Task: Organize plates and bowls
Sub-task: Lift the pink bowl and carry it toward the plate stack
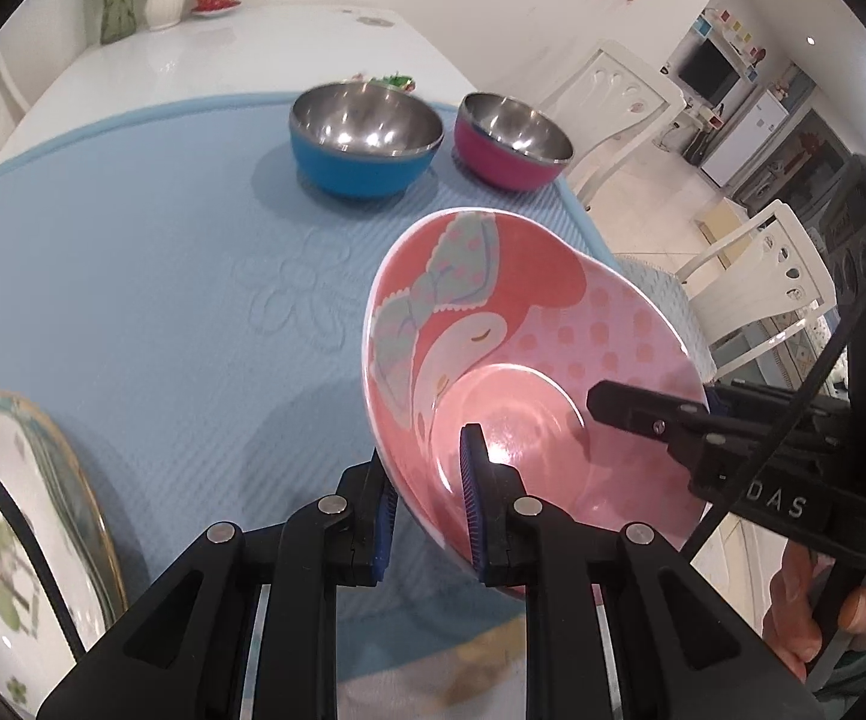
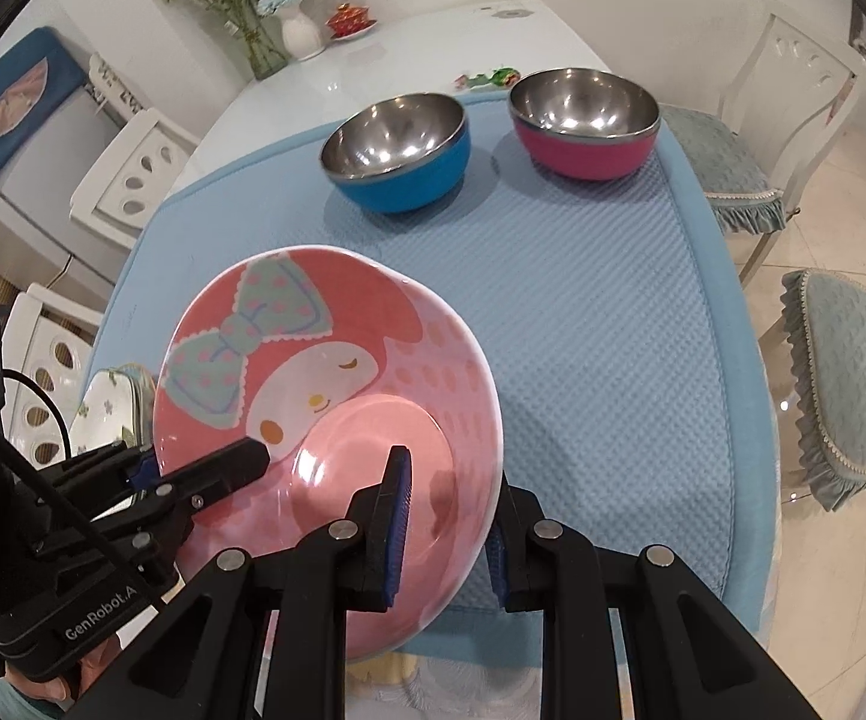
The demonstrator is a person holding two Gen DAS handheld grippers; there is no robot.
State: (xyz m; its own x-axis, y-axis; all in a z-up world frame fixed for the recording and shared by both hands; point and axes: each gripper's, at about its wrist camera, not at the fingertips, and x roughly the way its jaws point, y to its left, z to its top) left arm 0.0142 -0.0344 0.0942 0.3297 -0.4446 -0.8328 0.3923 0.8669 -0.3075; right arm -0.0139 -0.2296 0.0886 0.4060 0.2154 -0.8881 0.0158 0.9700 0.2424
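Blue mat [image 2: 583, 312] on the counter is lying under the pink bowl [image 2: 337, 396], which both tongs are pinching by its near rim, left tongs [image 1: 427, 492] and right tongs [image 2: 445, 516] on opposite sides, tilted, steel bowls ahead.

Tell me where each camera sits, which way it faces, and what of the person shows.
Left wrist: sits on the left gripper, looking along its fingers at the pink bowl whose rim they clamp; the right gripper and a hand show at right.
Right wrist: sits on the right gripper, clamping the same pink bowl at its opposite rim; the left gripper reaches in from the left.
Both share the blue bowl, magenta bowl, blue mat and floral plate.
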